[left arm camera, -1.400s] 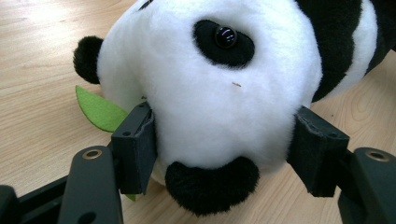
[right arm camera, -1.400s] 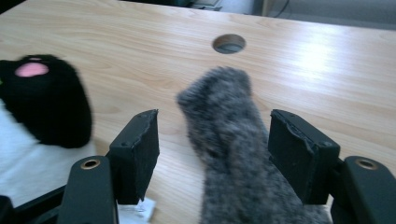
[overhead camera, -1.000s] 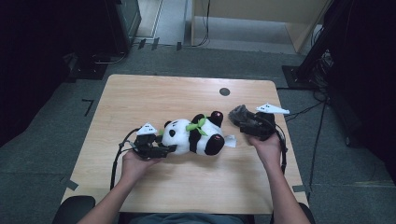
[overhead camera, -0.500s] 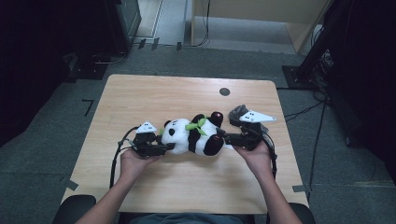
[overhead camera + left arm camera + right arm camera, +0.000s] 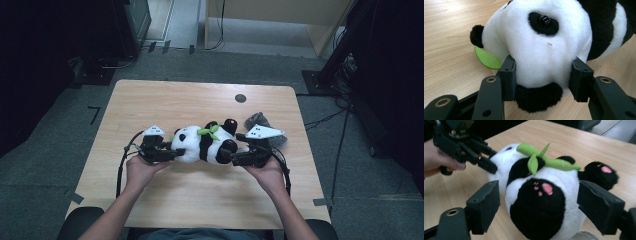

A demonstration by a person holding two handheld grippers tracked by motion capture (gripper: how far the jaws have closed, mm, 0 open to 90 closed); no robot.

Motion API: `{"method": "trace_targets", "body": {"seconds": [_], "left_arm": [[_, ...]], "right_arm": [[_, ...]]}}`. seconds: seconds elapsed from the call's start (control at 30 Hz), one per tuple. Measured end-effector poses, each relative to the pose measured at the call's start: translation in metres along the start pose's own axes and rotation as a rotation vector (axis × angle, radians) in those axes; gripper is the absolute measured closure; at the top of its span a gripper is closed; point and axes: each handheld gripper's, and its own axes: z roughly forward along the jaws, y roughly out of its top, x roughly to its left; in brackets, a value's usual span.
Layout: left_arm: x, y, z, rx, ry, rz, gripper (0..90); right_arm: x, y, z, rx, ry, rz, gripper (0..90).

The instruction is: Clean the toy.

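Observation:
A black-and-white plush panda [image 5: 205, 145] with a green bamboo sprig lies on its back across the middle of the wooden table [image 5: 200, 210], head to the left. My left gripper [image 5: 169, 153] is shut on the panda's head [image 5: 539, 50], its pads pressed into the white fur on both sides. My right gripper [image 5: 229, 156] stands open at the panda's feet. Its pads flank a black foot with pink toe marks [image 5: 541, 200] without touching it. In the right gripper view the left gripper [image 5: 492, 161] shows at the far side, held by a hand.
A grey crumpled soft thing [image 5: 259, 122] lies behind the right gripper, partly hidden by its white plate. A small black round disc [image 5: 240, 98] sits near the table's far edge. Cables trail from both grippers toward the near edge.
My right gripper has moved left and down from beside the grey thing to the panda's feet, jaws open around a foot. The left gripper has stayed on the head.

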Motion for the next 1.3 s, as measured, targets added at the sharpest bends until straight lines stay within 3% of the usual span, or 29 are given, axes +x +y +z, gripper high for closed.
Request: {"method": "trace_targets", "body": {"seconds": [0.23, 0.43, 0.67, 0.7, 0.8, 0.9, 1.1, 1.3], "left_arm": [[0.002, 0.002, 0.000, 0.002, -0.009, -0.016, 49.4], [0.003, 0.003, 0.000, 0.002, -0.014, -0.030, 49.1], [0.005, 0.005, 0.000, -0.003, -0.031, -0.084, 48.5], [0.005, 0.005, 0.000, -0.004, -0.030, -0.084, 48.2], [0.005, 0.006, 0.000, -0.006, -0.034, -0.089, 46.9], [0.003, 0.007, 0.001, 0.002, -0.028, -0.054, 41.1], [0.007, 0.008, -0.001, -0.024, -0.044, -0.050, 29.8], [0.003, 0.012, -0.009, -0.079, -0.062, 0.047, 26.6]], "right_arm": [[-0.005, -0.012, 0.017, 0.073, 0.011, -0.058, 17.6], [-0.003, -0.017, 0.033, 0.085, 0.029, -0.115, 14.2], [0.000, -0.020, 0.045, 0.065, -0.021, -0.126, 11.4], [0.002, -0.020, 0.047, 0.080, -0.051, -0.134, 16.2], [0.002, -0.019, 0.047, 0.088, -0.083, -0.157, 22.8], [-0.001, -0.018, 0.046, 0.092, -0.096, -0.161, 33.5], [0.001, -0.008, 0.042, 0.103, -0.087, -0.193, 52.4], [-0.006, 0.005, 0.030, 0.068, -0.062, -0.170, 55.0]]}}
